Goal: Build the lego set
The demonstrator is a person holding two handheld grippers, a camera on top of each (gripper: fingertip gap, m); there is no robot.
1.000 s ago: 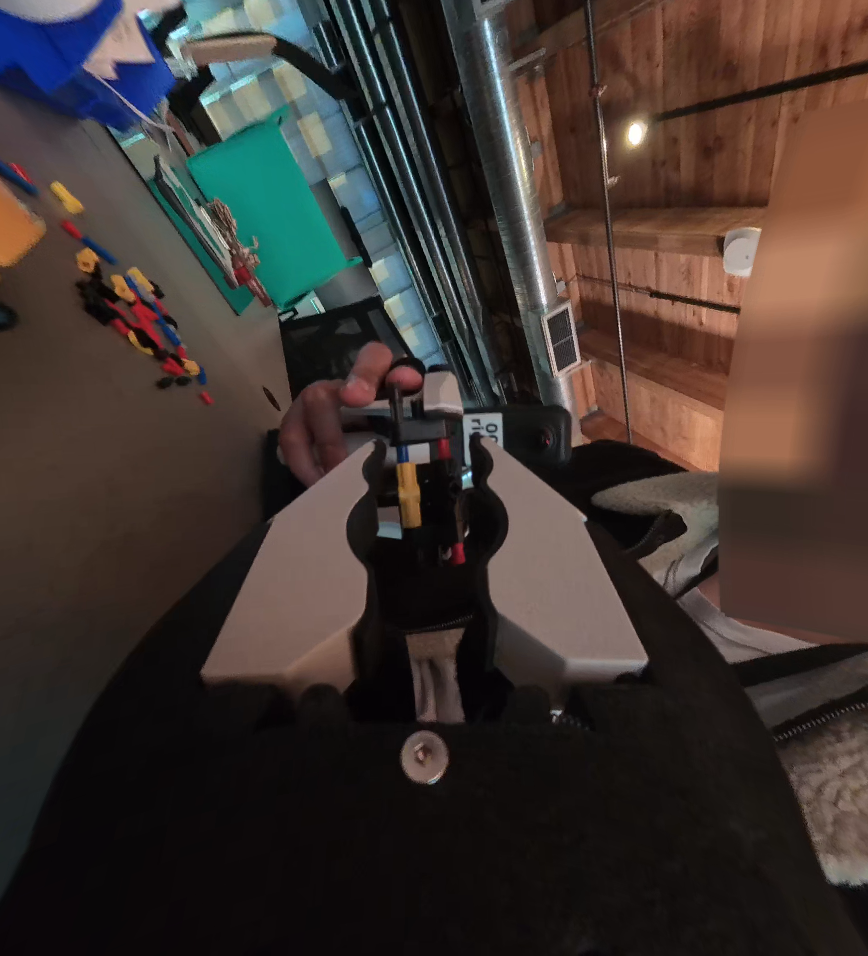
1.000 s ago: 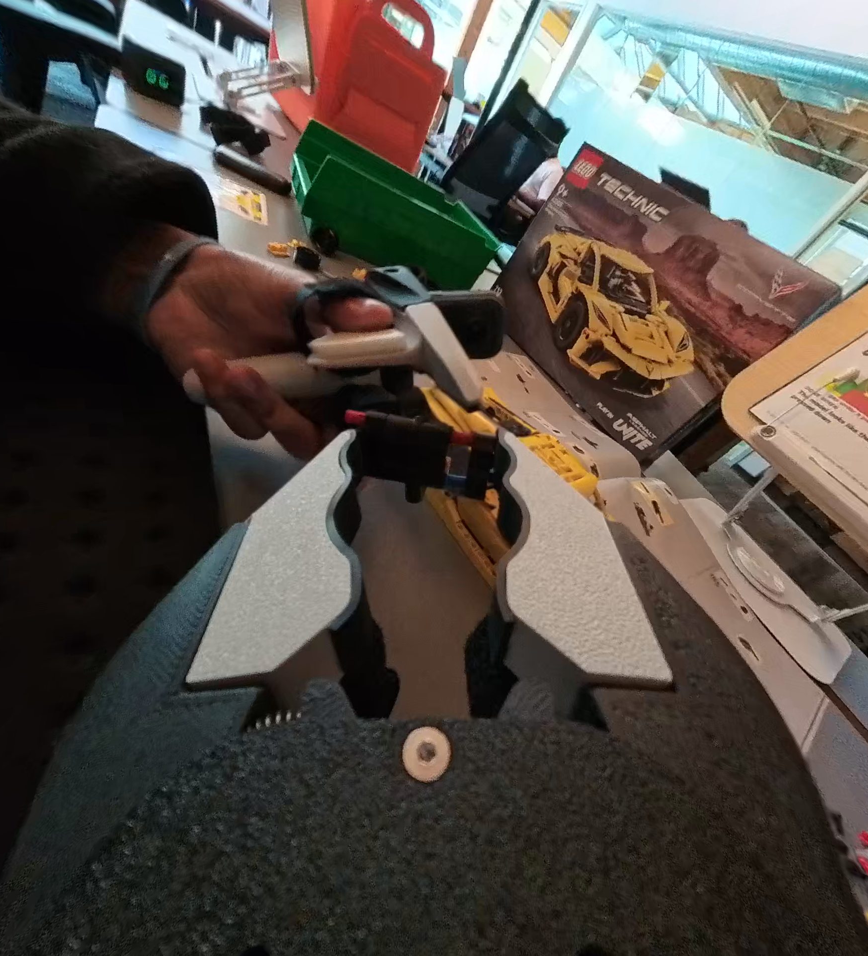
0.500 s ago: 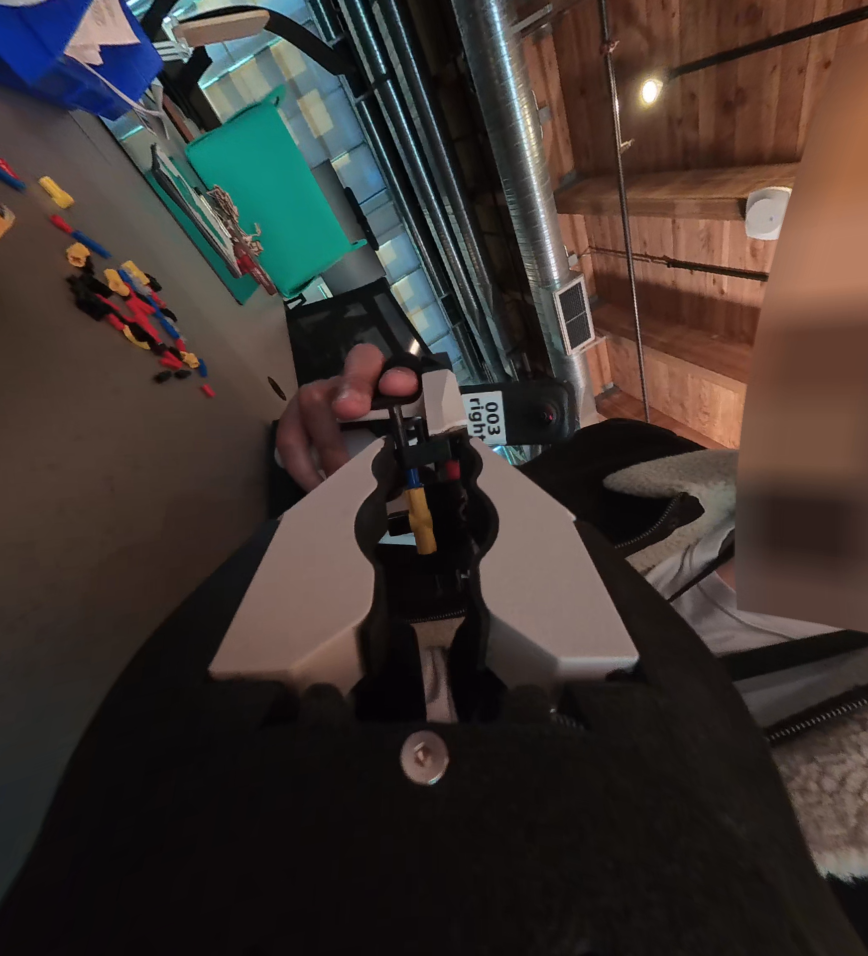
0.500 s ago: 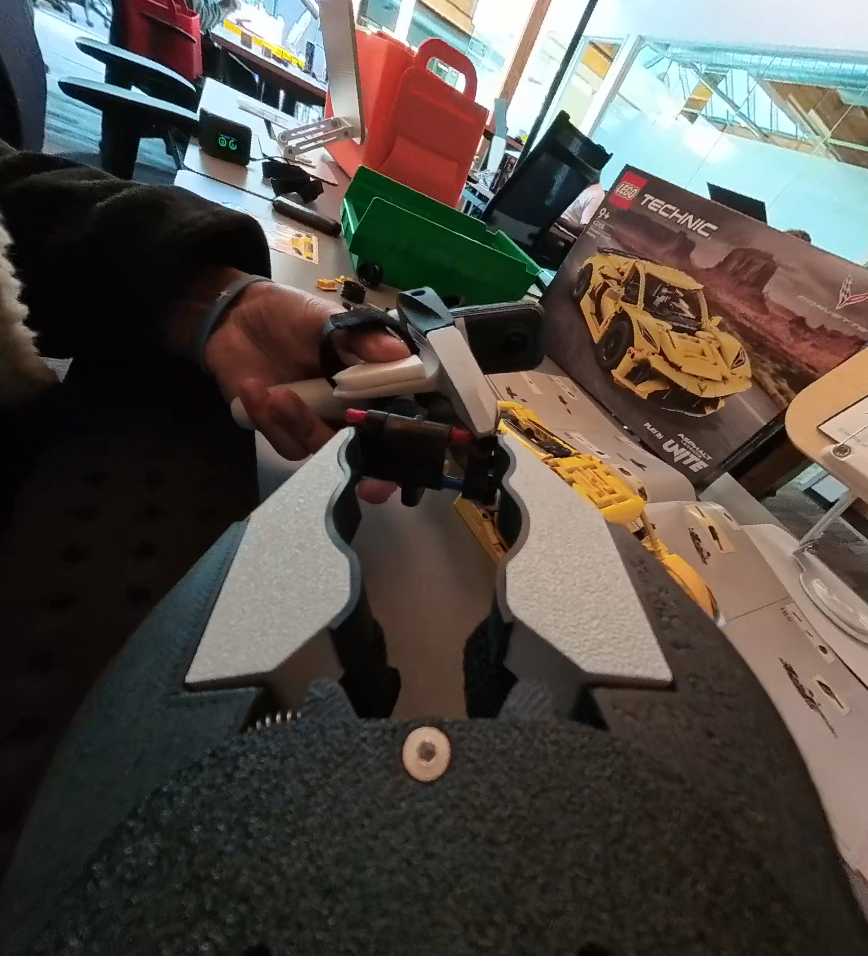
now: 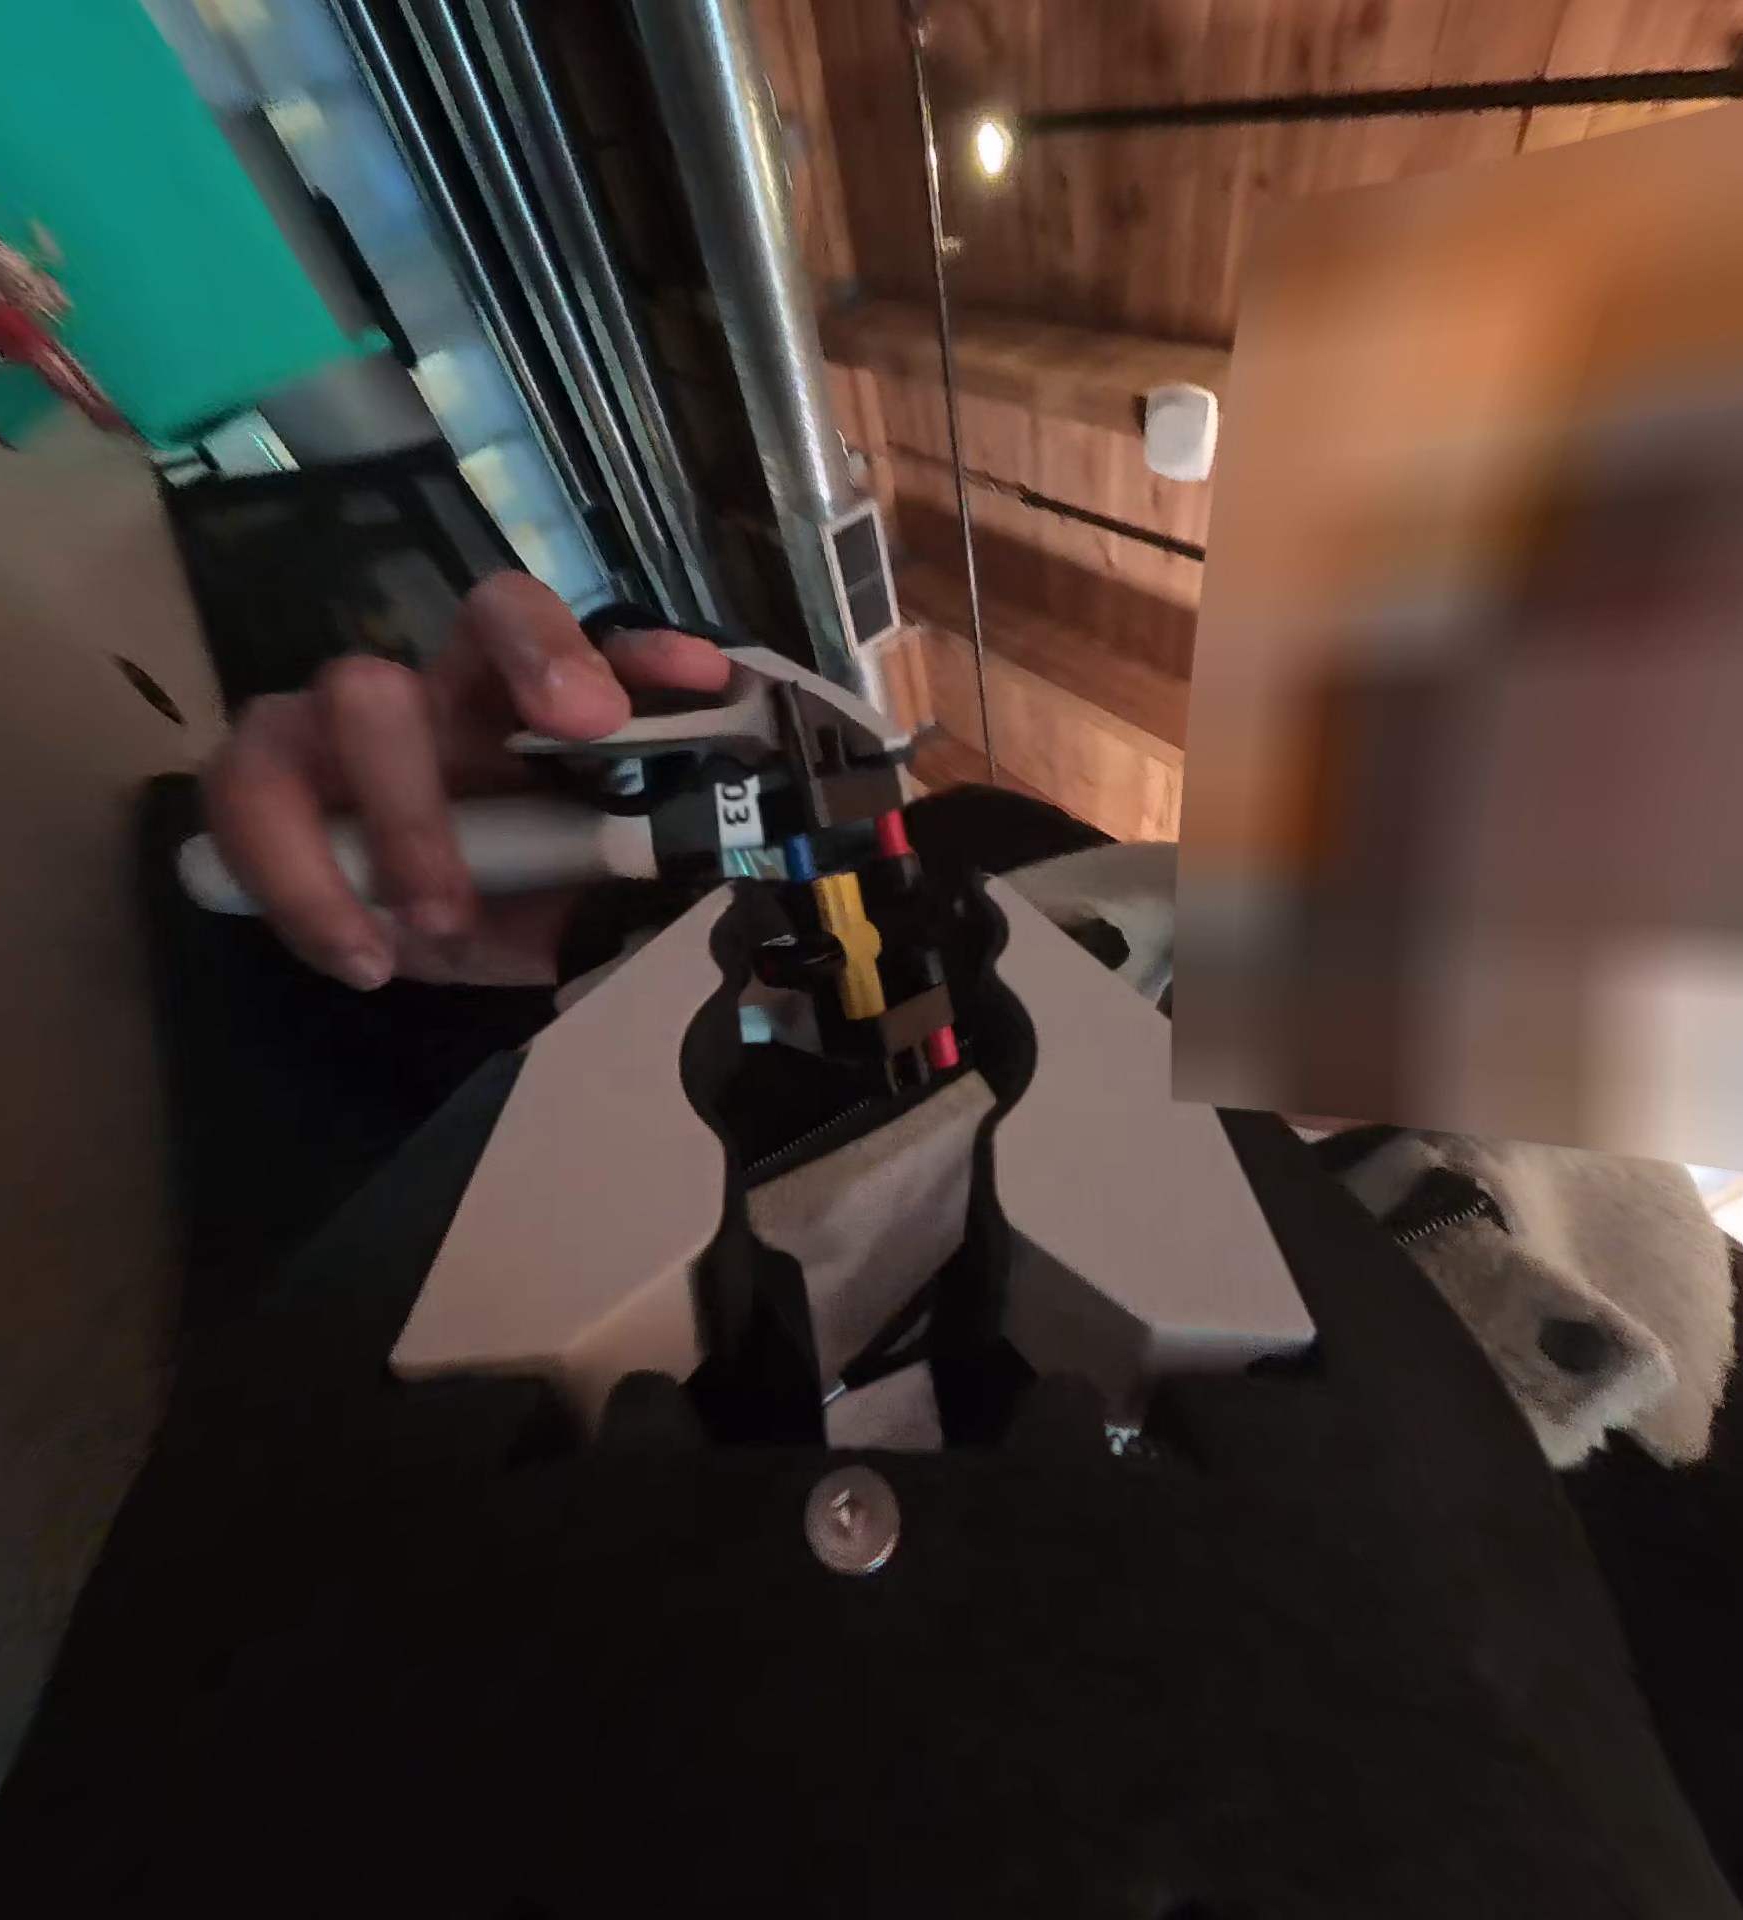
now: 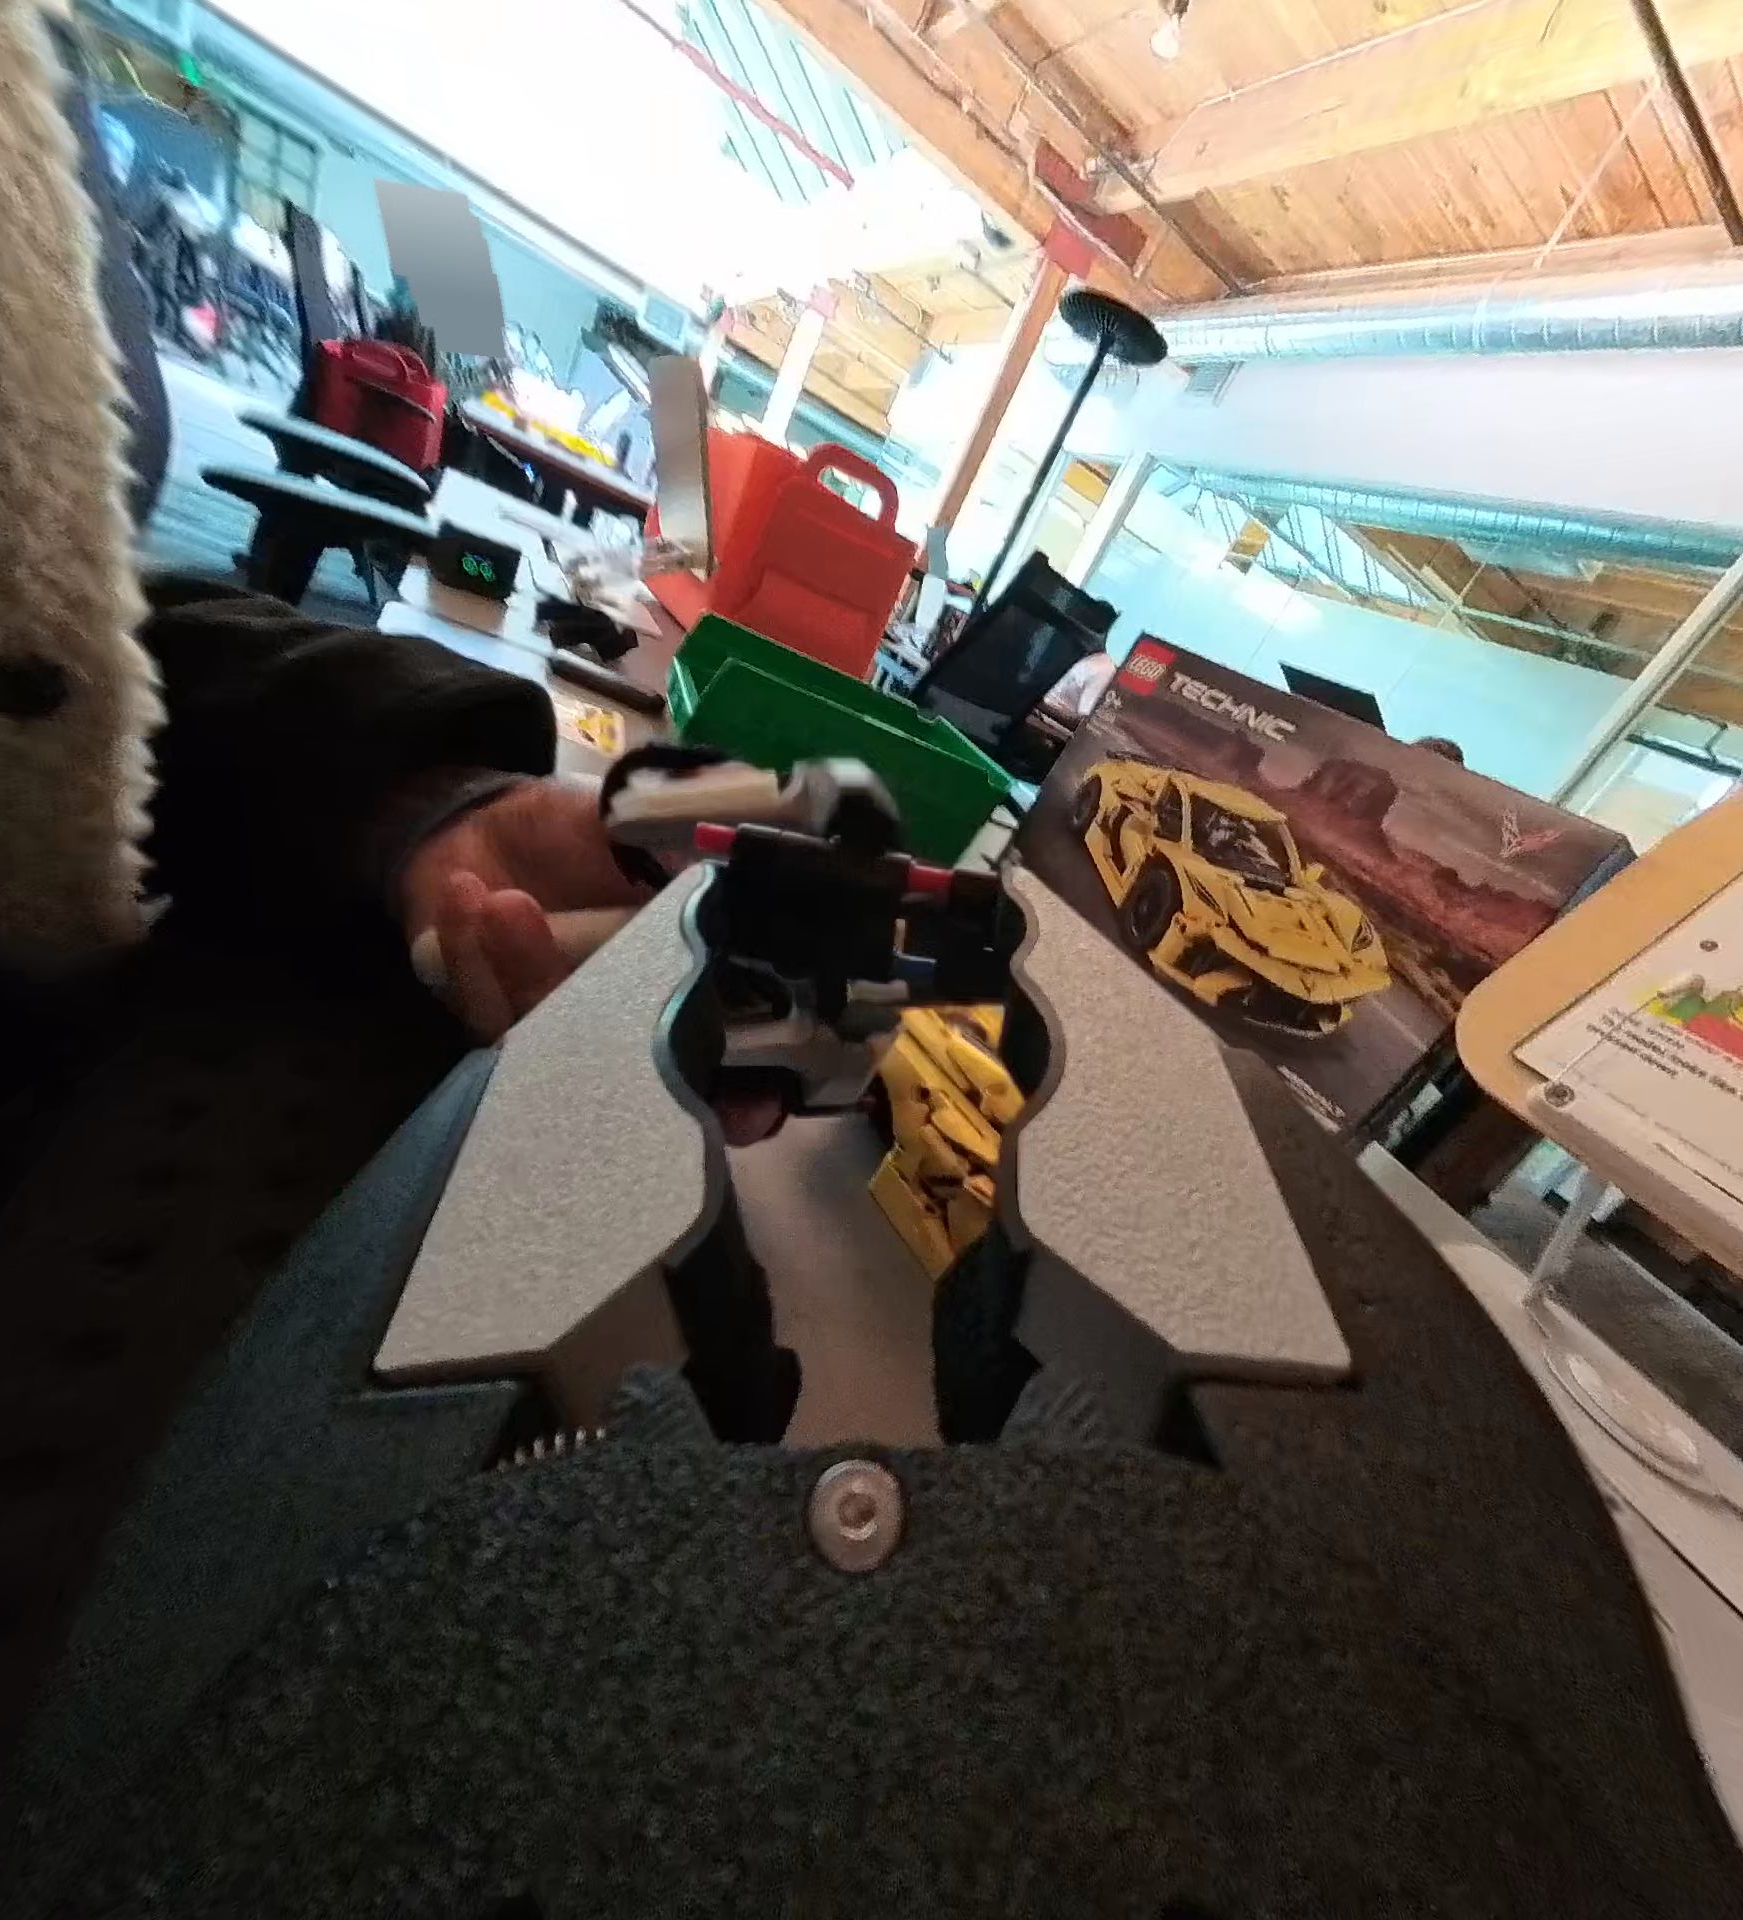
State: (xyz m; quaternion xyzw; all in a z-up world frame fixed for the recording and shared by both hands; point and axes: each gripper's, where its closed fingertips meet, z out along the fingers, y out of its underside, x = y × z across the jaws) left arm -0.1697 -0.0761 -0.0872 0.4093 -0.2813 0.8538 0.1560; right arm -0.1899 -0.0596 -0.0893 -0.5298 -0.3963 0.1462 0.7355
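A small black Lego assembly [image 5: 851,951] with a yellow connector and blue and red pins sits between the fingertips of my left gripper [image 5: 859,914], which is shut on it. In the right wrist view the same assembly [image 6: 805,925] also sits between the tips of my right gripper [image 6: 851,904], which is shut on it. The two grippers face each other, held in the air. A hand [image 5: 379,821] holds the right gripper's handle. The left gripper's fingers [image 6: 711,805] show just beyond the assembly. A partly built yellow car [image 6: 940,1101] lies on the table behind.
The Lego set's box [image 6: 1293,883] stands at the back right of the table. A green bin [image 6: 825,717] and an orange case [image 6: 794,561] stand behind it. A stand with an instruction sheet [image 6: 1677,997] is at the right. A fleece-lined jacket [image 5: 1532,1278] is close below. Both grippers' tips are close together, under 4 cm apart.
Both grippers have tilted and turned with the assembly between them. The left view has swung off the table, so the loose pieces have left it. The right view has tipped upward.
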